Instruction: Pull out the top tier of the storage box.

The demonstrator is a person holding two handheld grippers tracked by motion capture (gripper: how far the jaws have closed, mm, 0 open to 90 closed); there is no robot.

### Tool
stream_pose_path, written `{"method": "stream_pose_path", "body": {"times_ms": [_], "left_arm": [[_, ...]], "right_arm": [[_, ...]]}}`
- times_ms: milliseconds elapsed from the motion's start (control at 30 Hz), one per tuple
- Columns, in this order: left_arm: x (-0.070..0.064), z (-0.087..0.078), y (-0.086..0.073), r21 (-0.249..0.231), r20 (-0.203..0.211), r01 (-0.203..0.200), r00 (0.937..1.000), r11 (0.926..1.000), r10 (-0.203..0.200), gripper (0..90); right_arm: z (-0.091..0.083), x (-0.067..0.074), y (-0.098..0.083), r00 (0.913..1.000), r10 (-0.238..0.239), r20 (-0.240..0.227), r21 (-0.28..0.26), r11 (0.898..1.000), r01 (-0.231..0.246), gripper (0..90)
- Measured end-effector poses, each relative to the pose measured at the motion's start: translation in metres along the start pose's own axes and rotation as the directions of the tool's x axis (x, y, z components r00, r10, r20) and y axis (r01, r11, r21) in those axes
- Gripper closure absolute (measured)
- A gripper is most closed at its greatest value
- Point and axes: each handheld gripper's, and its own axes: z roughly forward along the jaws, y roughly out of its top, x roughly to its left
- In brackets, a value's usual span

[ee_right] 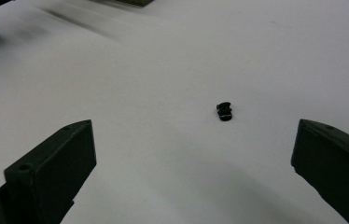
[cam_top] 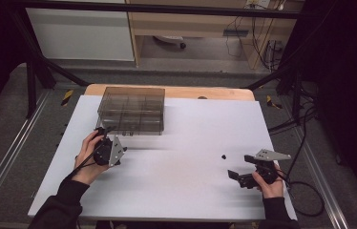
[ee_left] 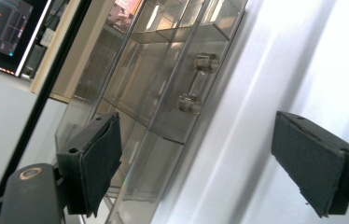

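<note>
Two open, empty grippers flank your work: the left gripper (cam_top: pixel 101 131) faces the clear organizer box (cam_top: pixel 132 110) at eleven o'clock, rigid, light, slick plastic best taken by its front knobs (ee_left: pixel 207 62), while the right gripper (cam_top: pixel 240 166) aims at the tiny black piece (cam_top: pixel 224 156).

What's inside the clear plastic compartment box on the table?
The smoky clear plastic compartment box shows thin dividers forming several compartments, all seemingly empty. Reflections blur the far cells, so tiny items there can't be ruled out. Its front carries two small round knobs.
</note>
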Motion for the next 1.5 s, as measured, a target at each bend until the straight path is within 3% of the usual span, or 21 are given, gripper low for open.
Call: {"method": "stream_pose_path", "body": {"times_ms": [167,400,500,567,733,767,800,833,900,1100,1133,1167,1200,1233,1267,1300,1333,1367,1400,1467,1500], "left_arm": [[0.001,-0.007,-0.001,-0.016,0.020,0.058,0.9981,0.9982,-0.058,14.4],[-0.004,-0.013,-0.004,-0.032,0.054,0.134,0.9898,0.9905,-0.132,12.8],[-0.006,-0.017,-0.007,-0.036,0.066,0.184,0.9812,0.9822,-0.182,12.2],[-0.007,-0.018,-0.007,-0.037,0.066,0.189,0.9803,0.9814,-0.186,12.0],[-0.012,-0.022,-0.014,-0.037,0.095,0.274,0.9583,0.9610,-0.270,11.9],[-0.012,-0.022,-0.014,-0.037,0.095,0.274,0.9583,0.9610,-0.270,11.9],[-0.013,-0.022,-0.015,-0.035,0.097,0.288,0.9542,0.9571,-0.283,11.9],[-0.014,-0.023,-0.018,-0.030,0.108,0.322,0.9421,0.9462,-0.317,11.8],[-0.016,-0.023,-0.022,-0.026,0.123,0.358,0.9279,0.9335,-0.352,11.7],[-0.018,-0.025,-0.029,0.007,0.143,0.415,0.9000,0.9097,-0.412,11.4],[-0.018,-0.025,-0.029,0.007,0.143,0.415,0.9000,0.9097,-0.412,11.4],[-0.019,-0.026,-0.031,0.006,0.149,0.438,0.8885,0.8989,-0.434,11.5],[-0.019,-0.026,-0.031,0.006,0.149,0.438,0.8885,0.8989,-0.434,11.5],[-0.020,-0.027,-0.032,0.011,0.158,0.453,0.8795,0.8914,-0.449,11.4],[-0.020,-0.027,-0.033,0.013,0.162,0.461,0.8748,0.8874,-0.457,11.4],[-0.020,-0.027,-0.033,0.013,0.162,0.461,0.8748,0.8874,-0.457,11.1],[-0.020,-0.027,-0.034,0.016,0.165,0.472,0.8681,0.8814,-0.468,11.1],[-0.019,-0.029,-0.037,0.014,0.172,0.497,0.8536,0.8676,-0.492,10.8],[-0.018,-0.029,-0.039,0.015,0.176,0.510,0.8453,0.8600,-0.504,10.9],[-0.018,-0.030,-0.043,0.014,0.183,0.529,0.8325,0.8482,-0.523,10.8],[-0.018,-0.030,-0.043,0.014,0.183,0.529,0.8325,0.8482,-0.523,10.8]], "right_arm": [[0.000,0.000,0.000,1.0000,-0.001,0.001,0.001,1.000,0.001,0.7],[0.001,0.000,0.000,1.0000,-0.002,0.002,0.002,1.000,0.002,0.6],[0.002,0.001,0.000,1.0000,-0.005,0.002,0.006,1.000,0.005,0.6],[0.002,0.001,0.000,1.0000,-0.004,0.002,0.007,1.000,0.004,0.6],[0.002,0.001,0.000,1.0000,-0.004,0.002,0.008,1.000,0.004,0.6],[0.002,0.001,0.000,1.0000,-0.004,0.002,0.008,1.000,0.004,0.6],[0.002,0.001,0.000,1.0000,-0.004,0.002,0.007,1.000,0.004,0.6],[0.003,0.001,0.000,1.0000,-0.004,0.002,0.009,1.000,0.004,0.7],[0.003,0.001,0.000,1.0000,-0.004,0.003,0.009,1.000,0.004,0.6],[0.003,0.001,0.000,1.0000,-0.005,0.005,0.012,1.000,0.005,0.6],[0.003,0.001,0.000,1.0000,-0.005,0.005,0.012,1.000,0.005,0.6],[0.004,0.001,-0.001,1.0000,-0.007,0.003,0.015,1.000,0.006,0.7],[0.004,0.001,-0.001,1.0000,-0.010,0.002,0.020,1.000,0.010,0.6],[0.005,0.001,-0.001,1.0000,-0.007,0.003,0.021,1.000,0.007,0.6],[0.005,0.001,-0.001,0.9999,-0.010,0.004,0.022,1.000,0.010,0.6],[0.005,0.001,-0.001,0.9999,-0.010,0.004,0.022,1.000,0.010,0.6],[0.006,0.002,-0.001,1.0000,-0.008,0.004,0.026,1.000,0.008,0.6],[0.006,0.002,-0.001,0.9999,-0.010,0.005,0.028,1.000,0.010,0.6],[0.006,0.002,-0.001,0.9999,-0.010,0.004,0.028,1.000,0.010,0.6],[0.007,0.002,0.000,0.9999,-0.006,0.010,0.032,0.999,0.006,0.6],[0.007,0.002,0.000,0.9999,-0.006,0.010,0.032,0.999,0.006,0.6]]}}
